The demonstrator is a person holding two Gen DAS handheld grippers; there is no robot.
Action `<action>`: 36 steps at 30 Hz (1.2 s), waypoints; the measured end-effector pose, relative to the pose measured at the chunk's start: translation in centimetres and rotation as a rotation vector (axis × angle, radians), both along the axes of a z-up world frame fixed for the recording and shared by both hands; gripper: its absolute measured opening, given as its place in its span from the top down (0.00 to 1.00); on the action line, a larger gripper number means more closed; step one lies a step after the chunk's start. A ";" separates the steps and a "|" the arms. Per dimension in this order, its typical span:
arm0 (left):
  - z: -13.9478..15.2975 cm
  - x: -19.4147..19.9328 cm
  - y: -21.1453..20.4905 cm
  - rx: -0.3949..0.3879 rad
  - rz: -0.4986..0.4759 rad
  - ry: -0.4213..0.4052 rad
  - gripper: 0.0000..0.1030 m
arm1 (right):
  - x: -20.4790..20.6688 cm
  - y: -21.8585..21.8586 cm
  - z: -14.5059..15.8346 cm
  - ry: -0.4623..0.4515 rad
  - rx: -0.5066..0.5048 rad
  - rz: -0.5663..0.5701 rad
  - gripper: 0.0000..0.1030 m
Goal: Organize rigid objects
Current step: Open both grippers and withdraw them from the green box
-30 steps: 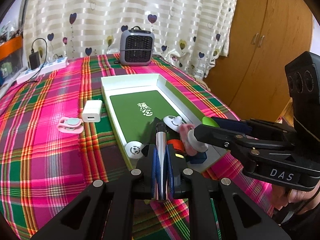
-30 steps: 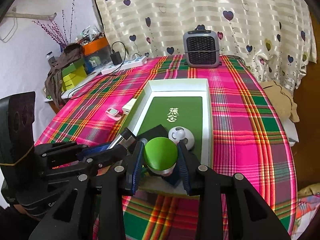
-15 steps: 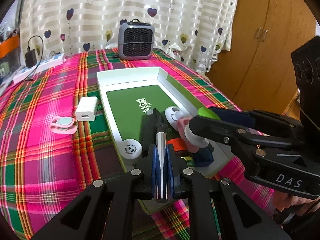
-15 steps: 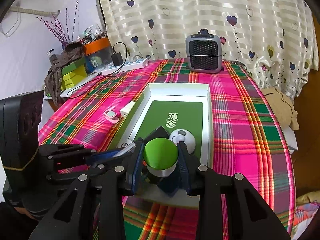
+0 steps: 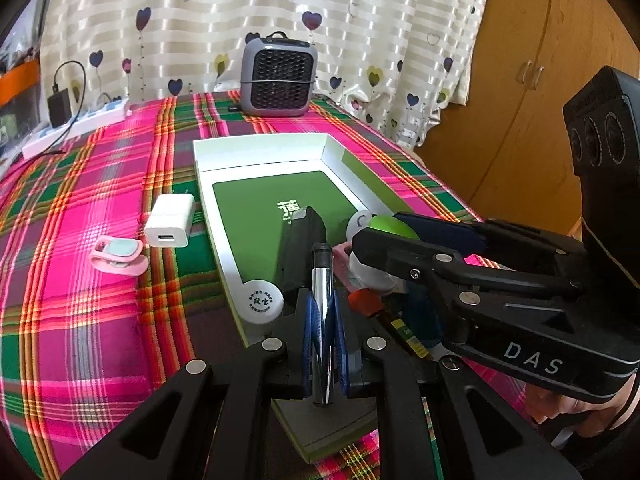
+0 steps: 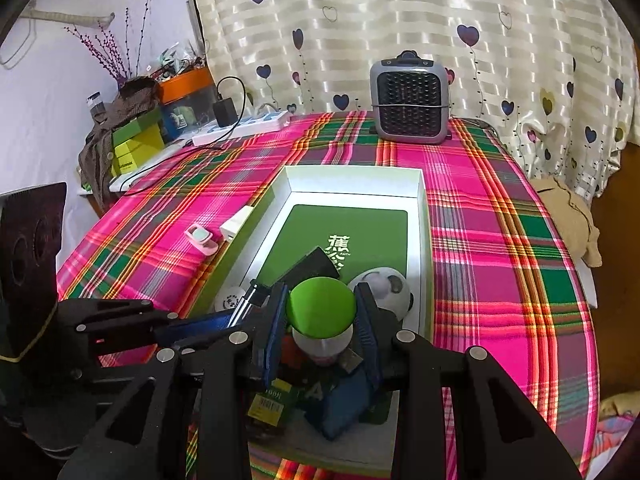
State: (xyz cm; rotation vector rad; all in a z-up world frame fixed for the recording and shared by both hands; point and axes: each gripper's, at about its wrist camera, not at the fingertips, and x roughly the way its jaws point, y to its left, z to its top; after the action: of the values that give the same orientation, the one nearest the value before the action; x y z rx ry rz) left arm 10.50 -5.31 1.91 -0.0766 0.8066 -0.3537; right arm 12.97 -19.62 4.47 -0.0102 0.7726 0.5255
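Left tongs (image 5: pixel 323 320): closed tight on a slim chrome-and-black pen-like stick (image 5: pixel 322 280), which points forward over the near end of the tray; in the right wrist view the stick (image 6: pixel 249 301) shows just left of the right tongs.
Right tongs (image 6: pixel 322 320): clamped on a round lime-green cap on a white cylinder body (image 6: pixel 322 312), held above the clutter at the tray's near end.
What has changed: over the last second both tongs have drawn back and up a little from the tray; the tray sits lower and farther in each view, and both items have come up with them.
Meaning for the task: both grasps look secure, so I judge this a lift-out or reposition step, with placement not yet done.
Tray: a white-walled shallow box with a green printed floor (image 6: pixel 423 200), on the pink-and-green plaid counter (image 6: pixel 500 240).
In the tray: a black flat rectangular case (image 5: pixel 302 236), a white ping-pong ball with printed marks (image 5: pixel 262 301), a black-and-white football-patterned ball (image 6: pixel 386 286).
Left of the tray, on the cloth: a white USB charger cube (image 5: pixel 170 226) and, just beside it, a pink-and-mint clip (image 5: pixel 118 255).
Far end: a grey mini heater with black grille (image 6: pixel 408 102).
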 end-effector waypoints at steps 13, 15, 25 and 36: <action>0.5 -0.9 0.5 -0.030 0.002 -0.017 0.77 | -0.9 0.5 0.7 -0.023 -0.024 0.003 0.66; 0.8 -1.2 0.6 -0.034 0.003 -0.024 0.77 | -1.2 0.6 1.0 -0.032 -0.025 0.005 0.66; 1.7 -2.6 1.8 -0.053 0.023 -0.049 0.77 | -2.2 0.3 2.0 -0.061 -0.016 -0.005 0.65; 1.8 -3.4 2.2 -0.059 0.024 -0.054 0.77 | -2.7 -0.2 2.3 -0.064 -0.008 -0.023 0.65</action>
State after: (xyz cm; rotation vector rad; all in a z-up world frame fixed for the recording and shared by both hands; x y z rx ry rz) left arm 7.13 -3.08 3.70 -0.1312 0.7418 -0.3555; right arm 10.25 -19.81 6.73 -0.0252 0.7115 0.4982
